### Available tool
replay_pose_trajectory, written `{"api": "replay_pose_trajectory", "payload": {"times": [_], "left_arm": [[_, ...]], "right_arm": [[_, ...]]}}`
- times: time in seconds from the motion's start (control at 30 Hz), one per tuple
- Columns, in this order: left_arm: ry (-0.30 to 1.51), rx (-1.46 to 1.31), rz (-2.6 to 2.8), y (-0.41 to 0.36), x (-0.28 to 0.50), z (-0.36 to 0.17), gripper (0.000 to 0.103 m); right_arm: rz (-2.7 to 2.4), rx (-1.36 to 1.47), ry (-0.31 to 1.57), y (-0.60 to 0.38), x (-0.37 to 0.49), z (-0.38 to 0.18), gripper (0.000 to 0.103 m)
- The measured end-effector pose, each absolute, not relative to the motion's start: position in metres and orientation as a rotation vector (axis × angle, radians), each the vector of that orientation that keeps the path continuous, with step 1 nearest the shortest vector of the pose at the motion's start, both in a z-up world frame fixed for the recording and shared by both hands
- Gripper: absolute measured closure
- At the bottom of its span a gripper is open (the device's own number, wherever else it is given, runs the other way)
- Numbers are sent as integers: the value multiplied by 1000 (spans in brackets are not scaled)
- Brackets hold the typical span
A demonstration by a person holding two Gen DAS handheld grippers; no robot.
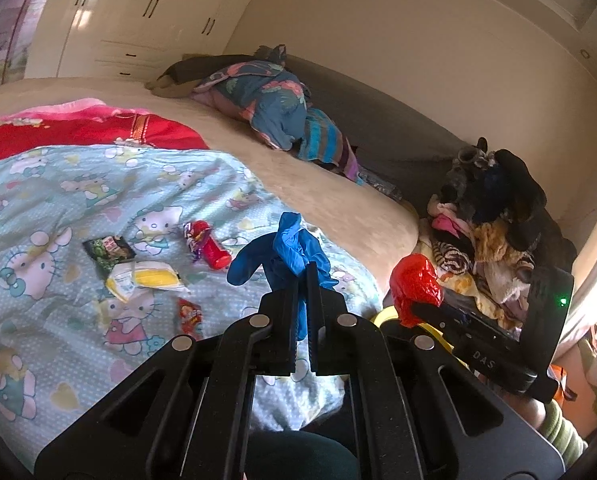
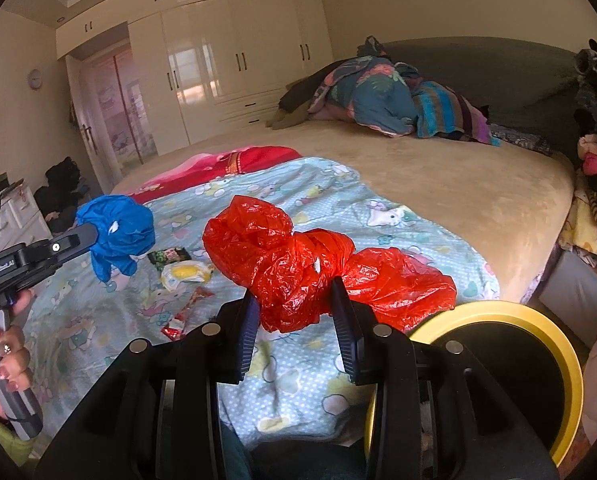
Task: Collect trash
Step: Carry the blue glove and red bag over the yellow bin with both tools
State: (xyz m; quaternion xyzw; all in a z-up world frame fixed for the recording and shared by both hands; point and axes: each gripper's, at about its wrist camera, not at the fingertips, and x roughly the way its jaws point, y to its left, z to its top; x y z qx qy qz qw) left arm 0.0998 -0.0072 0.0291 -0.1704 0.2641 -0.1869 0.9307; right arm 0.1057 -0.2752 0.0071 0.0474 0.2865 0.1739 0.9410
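Left gripper [image 1: 303, 280] was clamped tight on a crumpled blue glove [image 1: 286, 248], fingers nearly touching with the rubber pinched between them. The glove bunched above the tips and lifted clear of the bed; one loose finger drooped toward the left in the left wrist view, the tail hanging down through the jaws, so its long axis ran roughly up-down.

Right gripper [image 2: 294, 308] was closed partway on a wadded red plastic bag [image 2: 298, 268], pads pressing its middle. The bag's long axis lay crosswise to the fingers, one lobe bulging left, the other right, carried above the Hello Kitty sheet [image 2: 318, 380].

Step in hand, as judged: both pieces picked up, carry to the bin. The yellow-rimmed bin [image 2: 538, 316] sat just right of the right gripper, beside the bed edge, mouth up. Next move likely calls for swinging each load over that opening and letting go, bag first since it was nearer.

Still on the sheet: a red bottle [image 1: 210, 246], a dark green wrapper [image 1: 108, 250], a yellow-and-white packet [image 1: 146, 280] and a small red wrapper [image 1: 188, 314]. So collection looked partly done.
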Motion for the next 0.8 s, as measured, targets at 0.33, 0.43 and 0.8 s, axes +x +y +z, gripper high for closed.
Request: {"api": "replay_pose_trajectory", "payload": {"times": [0.33,0.43,0.8], "left_arm": [[548,-316,-428,-27,98,28,101],[553,-304,-443,-35,97,27,101],[579,-256,-507,-69,91,24,101]], "right_arm": [[294,132,586,-302,106,5,70],[271,141,590,-311,105,3,70],[184,196,611,-349,106,-8,70]]}}
